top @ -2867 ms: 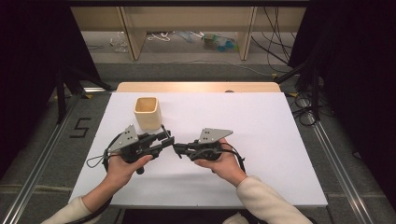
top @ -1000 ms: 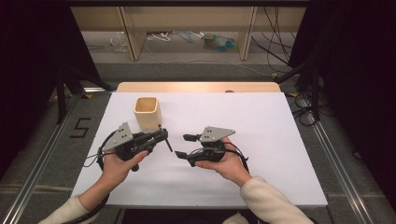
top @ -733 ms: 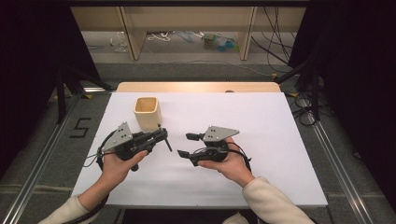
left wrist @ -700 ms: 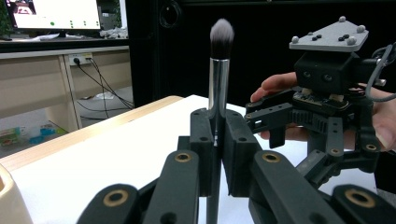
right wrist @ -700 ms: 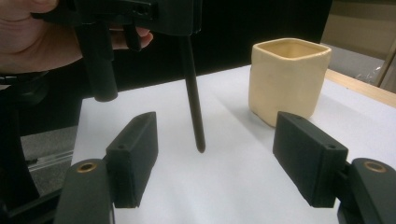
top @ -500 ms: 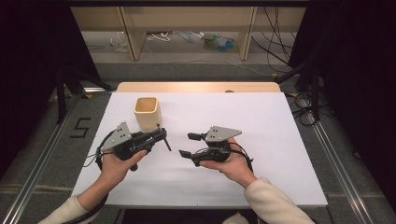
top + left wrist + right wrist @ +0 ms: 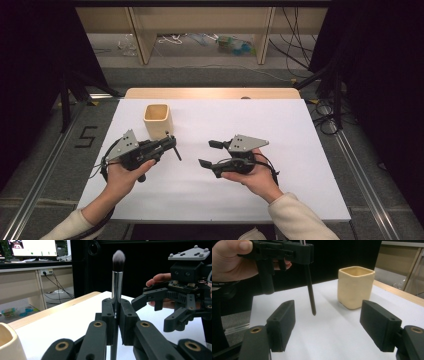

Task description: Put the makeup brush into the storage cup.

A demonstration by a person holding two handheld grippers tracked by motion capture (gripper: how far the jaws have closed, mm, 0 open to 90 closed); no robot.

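The makeup brush is clamped between the jaws of the left gripper, which are closed on its metal ferrule. In the left gripper view it stands upright, its bristle head above the jaws and its dark handle running down below them. In the right gripper view the handle hangs free, its tip clear of the white table.

The right gripper holds nothing. Its jaws stand wide apart and have just been opening further; no object lies between them. It faces the left gripper across a gap, and the two do not touch. In the right gripper view the brush handle is seen beyond and between the two parted pads, well ahead of them.

A cream square cup stands upright on the table just beyond the left gripper, on its far side. From the right gripper it lies ahead and to the right of the brush. Contact between the cup and the left gripper cannot be determined in the high view.

Each gripper is held in a person's hand, the left hand and the right hand entering from the near edge of the table.
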